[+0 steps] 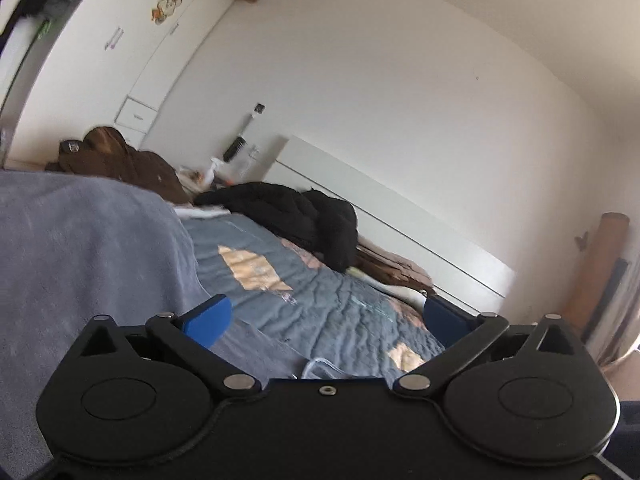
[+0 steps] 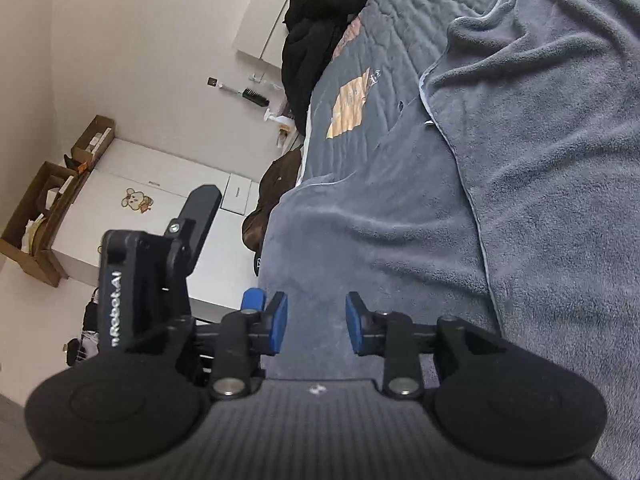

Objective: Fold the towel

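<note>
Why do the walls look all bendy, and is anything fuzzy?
Left wrist view: the fisheye lens curves the white wall, and the grey towel looks motion-blurred. Right wrist view: the towel is sharper; the wardrobe leans tilted.

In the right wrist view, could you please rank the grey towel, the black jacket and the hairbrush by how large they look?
1. Grey towel, though nearness to the camera inflates it.
2. Black jacket.
3. Hairbrush, smallest.
</note>
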